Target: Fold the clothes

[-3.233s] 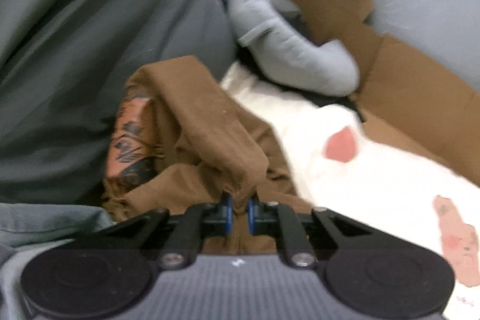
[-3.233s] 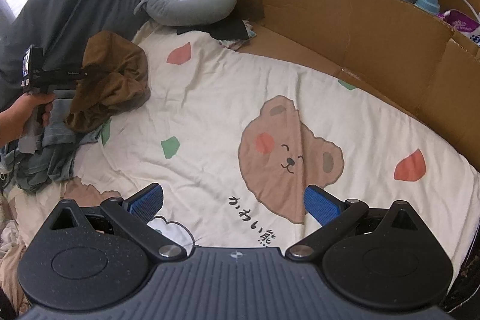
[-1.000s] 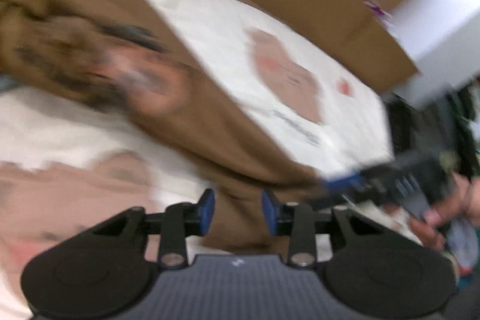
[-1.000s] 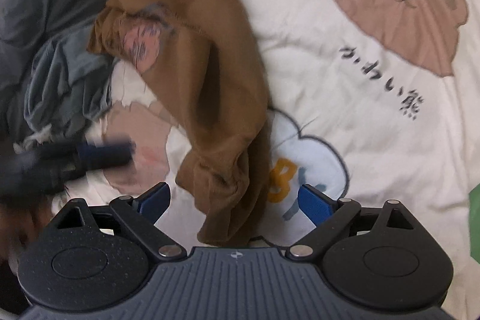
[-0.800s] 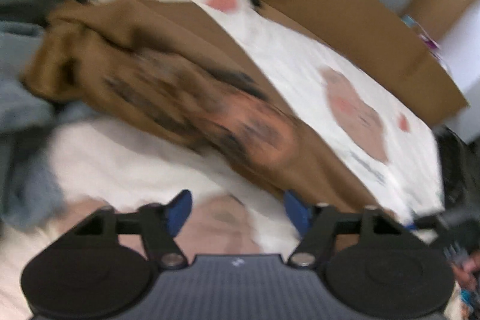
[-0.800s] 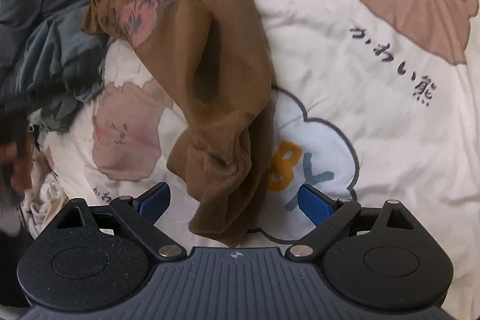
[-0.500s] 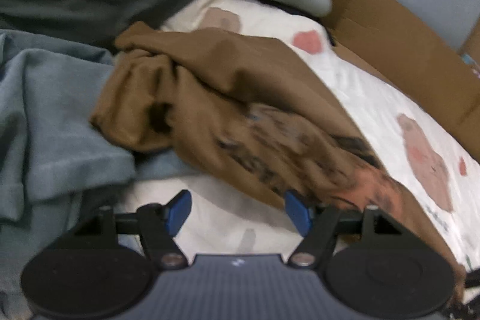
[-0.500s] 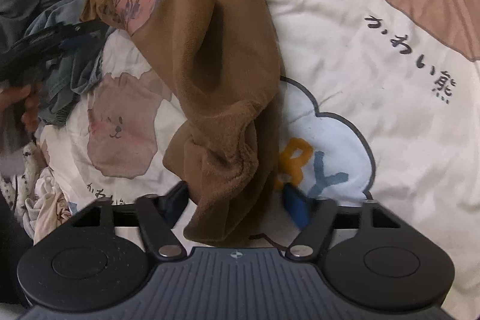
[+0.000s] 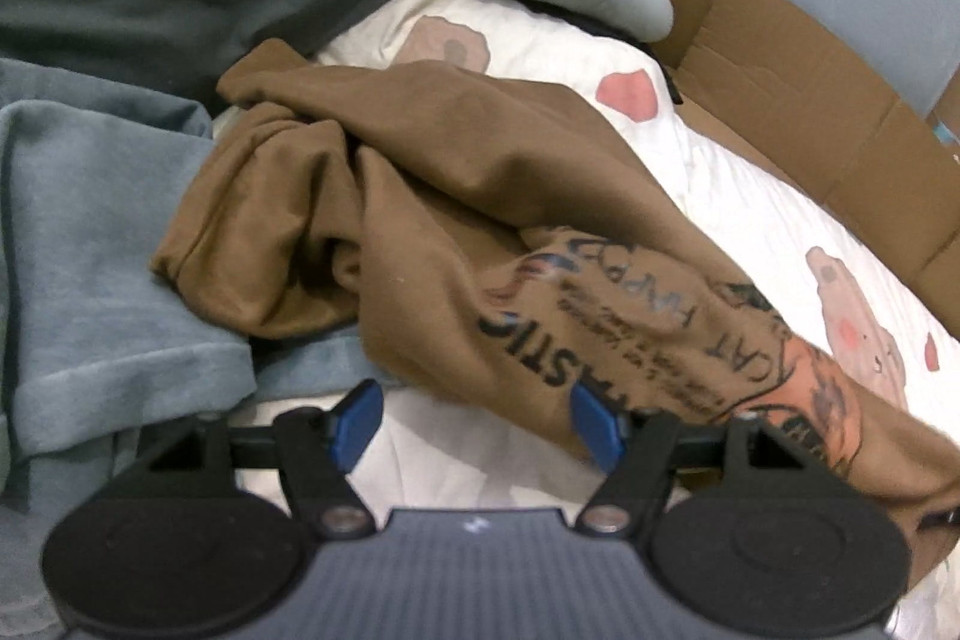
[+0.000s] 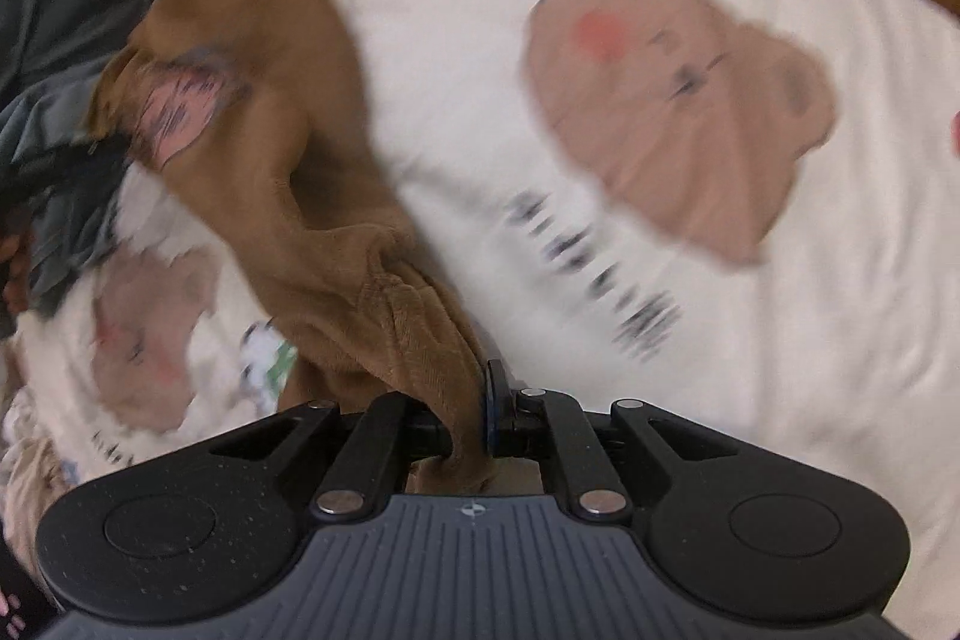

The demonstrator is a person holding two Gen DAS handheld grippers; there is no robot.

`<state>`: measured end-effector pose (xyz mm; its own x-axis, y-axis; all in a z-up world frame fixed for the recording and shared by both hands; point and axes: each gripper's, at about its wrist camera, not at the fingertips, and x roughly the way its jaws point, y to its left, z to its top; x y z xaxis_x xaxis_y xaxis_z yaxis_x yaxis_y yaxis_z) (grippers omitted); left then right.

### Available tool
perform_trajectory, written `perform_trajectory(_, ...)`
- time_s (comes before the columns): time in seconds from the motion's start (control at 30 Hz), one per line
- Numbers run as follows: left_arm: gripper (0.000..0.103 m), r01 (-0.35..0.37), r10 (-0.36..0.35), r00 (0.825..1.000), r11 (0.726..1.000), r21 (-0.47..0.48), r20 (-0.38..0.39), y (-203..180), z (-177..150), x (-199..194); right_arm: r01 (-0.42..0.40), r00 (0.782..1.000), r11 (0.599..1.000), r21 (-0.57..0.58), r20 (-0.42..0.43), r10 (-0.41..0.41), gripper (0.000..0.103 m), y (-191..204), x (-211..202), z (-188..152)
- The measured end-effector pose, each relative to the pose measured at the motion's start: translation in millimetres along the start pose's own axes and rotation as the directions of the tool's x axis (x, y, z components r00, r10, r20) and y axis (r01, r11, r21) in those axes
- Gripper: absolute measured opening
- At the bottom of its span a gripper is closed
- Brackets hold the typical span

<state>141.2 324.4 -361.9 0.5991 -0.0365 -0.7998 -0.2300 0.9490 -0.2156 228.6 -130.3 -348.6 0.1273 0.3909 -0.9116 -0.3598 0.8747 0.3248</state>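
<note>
Brown shirt (image 9: 456,220), crumpled on bed (image 10: 480,40): right tongs (image 10: 474,418) clamped on one end, left tongs (image 9: 474,421) apart beside print; spreading step, needs second grip

Soft, even indoor light, no hard shadows. The right wrist view is smeared by motion: the bear-print sheet (image 10: 690,112) streaks toward 3 o'clock. The left wrist view is sharper, slightly soft, with fisheye bending and dark corners.

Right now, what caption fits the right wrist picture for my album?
Right gripper, jaws shut on a brown shirt, over a teddy-bear bedsheet.
</note>
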Motion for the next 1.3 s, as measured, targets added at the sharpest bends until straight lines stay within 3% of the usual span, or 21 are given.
perform_trajectory(0.23,0.079,0.018,-0.018,1.000,1.000,-0.016,0.011,0.2,4.4,8.1,0.108,0.989,0.994,0.032,0.097,-0.110,0.004,-42.7,-20.9,42.3)
perform_trajectory(0.5,0.079,0.081,-0.076,0.996,0.990,-0.118,0.039,1.2,21.3,27.4,0.201,0.959,0.979,0.014,0.199,-0.200,0.004,-74.5,-43.3,105.9)
perform_trajectory(0.6,0.060,0.114,-0.106,0.993,0.983,-0.145,0.059,-0.3,27.3,30.9,0.230,0.948,0.973,0.004,0.224,-0.225,0.004,-79.7,-48.3,129.6)
perform_trajectory(0.67,0.015,0.132,-0.126,0.991,0.981,-0.144,0.051,-1.8,33.1,31.7,0.248,0.941,0.969,-0.008,0.238,-0.239,0.004,-81.4,-50.7,144.6)
perform_trajectory(0.7,0.010,0.146,-0.140,0.989,0.979,-0.139,0.050,-2.7,36.3,30.5,0.256,0.938,0.966,-0.015,0.244,-0.245,0.004,-81.6,-52.0,150.6)
perform_trajectory(0.97,0.007,0.267,-0.264,0.962,0.963,-0.032,0.068,-36.3,57.7,-21.2,0.303,0.906,0.953,-0.018,0.314,-0.283,0.004,-86.1,-79.9,188.0)
perform_trajectory(1.3,0.007,0.403,-0.405,0.913,0.914,0.047,0.045,-90.6,60.5,-107.3,0.343,0.871,0.939,-0.020,0.380,-0.310,0.004,-90.2,-148.5,189.0)
